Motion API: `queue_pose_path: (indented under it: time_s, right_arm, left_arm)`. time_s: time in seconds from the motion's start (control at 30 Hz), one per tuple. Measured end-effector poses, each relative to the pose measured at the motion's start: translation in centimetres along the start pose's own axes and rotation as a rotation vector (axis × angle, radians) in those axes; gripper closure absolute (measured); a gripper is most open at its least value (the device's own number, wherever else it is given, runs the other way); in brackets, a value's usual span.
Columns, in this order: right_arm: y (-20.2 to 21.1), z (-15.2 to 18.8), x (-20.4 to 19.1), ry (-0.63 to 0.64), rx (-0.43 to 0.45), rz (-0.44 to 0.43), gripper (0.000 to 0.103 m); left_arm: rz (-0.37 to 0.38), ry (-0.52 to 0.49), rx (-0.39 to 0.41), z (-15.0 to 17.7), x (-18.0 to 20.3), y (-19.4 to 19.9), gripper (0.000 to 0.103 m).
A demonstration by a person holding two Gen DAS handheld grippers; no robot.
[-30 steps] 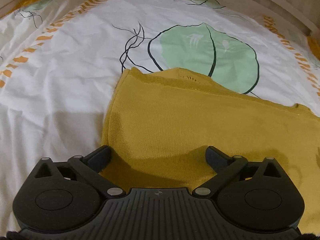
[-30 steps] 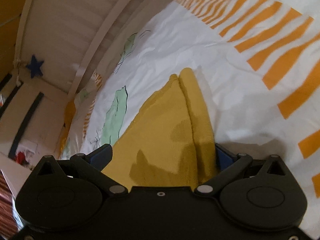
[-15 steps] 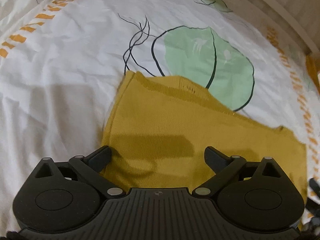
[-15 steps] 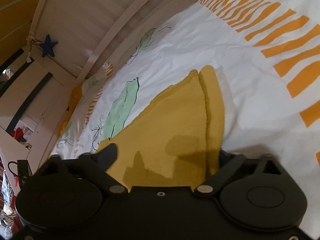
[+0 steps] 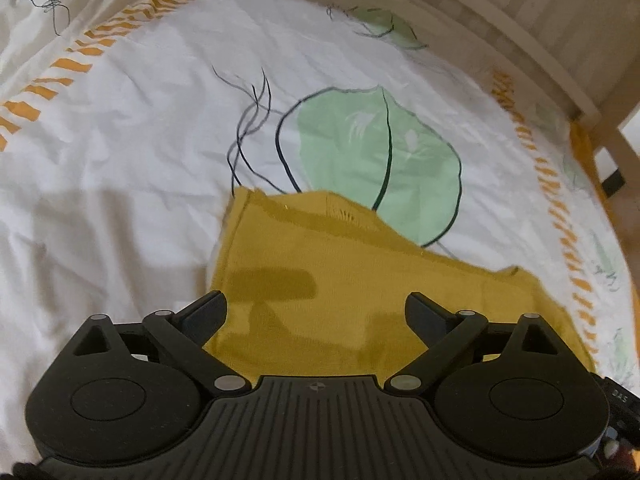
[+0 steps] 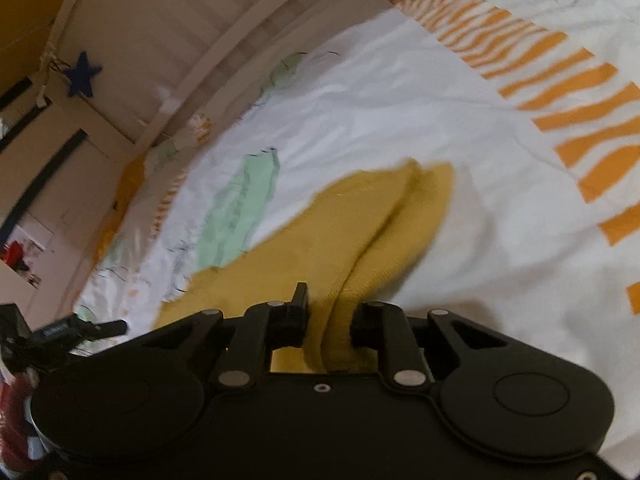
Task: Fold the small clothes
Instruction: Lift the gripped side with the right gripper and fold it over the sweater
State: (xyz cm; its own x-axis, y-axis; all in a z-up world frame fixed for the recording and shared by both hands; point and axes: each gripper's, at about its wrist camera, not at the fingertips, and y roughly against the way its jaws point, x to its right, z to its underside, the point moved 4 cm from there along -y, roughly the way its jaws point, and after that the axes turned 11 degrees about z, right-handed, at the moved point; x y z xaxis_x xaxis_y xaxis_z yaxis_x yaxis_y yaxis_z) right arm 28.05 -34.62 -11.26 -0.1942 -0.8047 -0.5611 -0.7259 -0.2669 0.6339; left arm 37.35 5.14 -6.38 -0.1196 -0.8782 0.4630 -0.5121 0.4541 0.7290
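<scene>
Mustard knit garment [image 5: 360, 280], part-folded on the bed sheet [image 5: 120, 160]: its doubled edge, loose between spread jaws a second ago, now bunches between the closing right gripper [image 6: 330, 320], ready for folding; left gripper [image 5: 316, 312] spread above it.

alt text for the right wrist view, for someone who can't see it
The right gripper is closing its jaws on a bunched edge of a mustard-yellow knit garment. The garment lies on a white bed sheet printed with orange stripes and green leaves, with a pale slatted bed rail behind.
</scene>
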Motion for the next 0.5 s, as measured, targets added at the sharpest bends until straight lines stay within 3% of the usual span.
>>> queue_pose_path:
  time_s: [0.23,0.43,0.5]
  right_arm:
    - [-0.1,-0.3,-5.5,0.064,-0.022,-0.01,0.077]
    - [-1.6,0.6,-10.0,0.083,-0.051,-0.054,0.077]
    - [-2.2,1.0,-11.4,0.089,-0.059,-0.073,0.078]
  left_arm:
    - [0.021,0.011,0.054,-1.5,-1.7,3.0,0.006]
    - [-0.088,-0.023,0.062,-1.5,-4.1,3.1,0.007]
    - [-0.087,-0.006,0.051,-1.7,-4.8,2.8,0.007]
